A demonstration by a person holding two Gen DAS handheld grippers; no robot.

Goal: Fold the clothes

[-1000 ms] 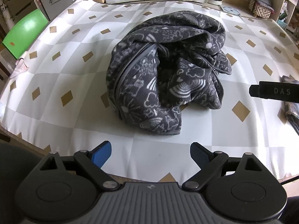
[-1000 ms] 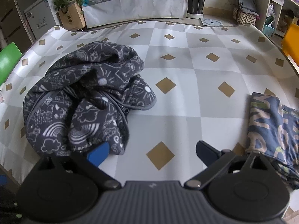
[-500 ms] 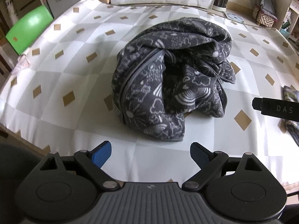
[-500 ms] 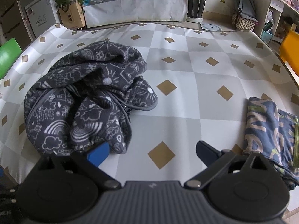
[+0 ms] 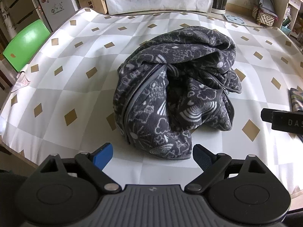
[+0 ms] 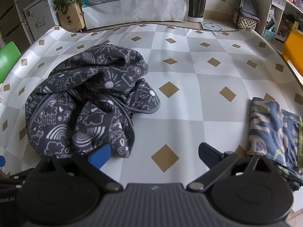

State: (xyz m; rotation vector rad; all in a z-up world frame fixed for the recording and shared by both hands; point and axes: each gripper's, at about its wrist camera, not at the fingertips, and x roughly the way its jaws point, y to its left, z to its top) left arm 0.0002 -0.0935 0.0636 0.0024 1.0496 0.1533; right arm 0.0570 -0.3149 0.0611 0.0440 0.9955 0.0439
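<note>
Fleece, dark grey w/ white doodle print (clouds, rainbows, suns): the jacket (image 5: 176,98) sits crumpled in a heap at centre of the left wrist view, on a tablecloth (image 5: 75,87) of grey/white checks w/ small tan diamonds. Zip runs down the heap's left side, a 2nd zip edge shows on its right. Nothing folded on it yet.

Left gripper (image 5: 152,156) at bottom centre of that view, jaws wide apart, blue pads just short of the heap's near hem, nothing between them, not touching cloth. Black bar marked "DAS" pokes in at right edge, mid-height: part of the right gripper (image 5: 280,120), apart from the jacket.

Right wrist view: same jacket (image 6: 89,113) fills the left half of frame. Right gripper (image 6: 154,156) at bottom centre, jaws spread wide, empty. Its left pad overlaps the heap's near edge in the picture; can't tell if it touches. Bare cloth w/ one tan diamond lies between the pads.

Folded blue garment (image 6: 274,132) w/ big pale lettering lies at lower right of the right view, well apart from the jacket; its edge also shows at far right of the left view.

Green chair (image 5: 24,45) at upper left, cardboard box w/ plant (image 6: 70,17) and dark planter (image 6: 196,1) along the top
</note>
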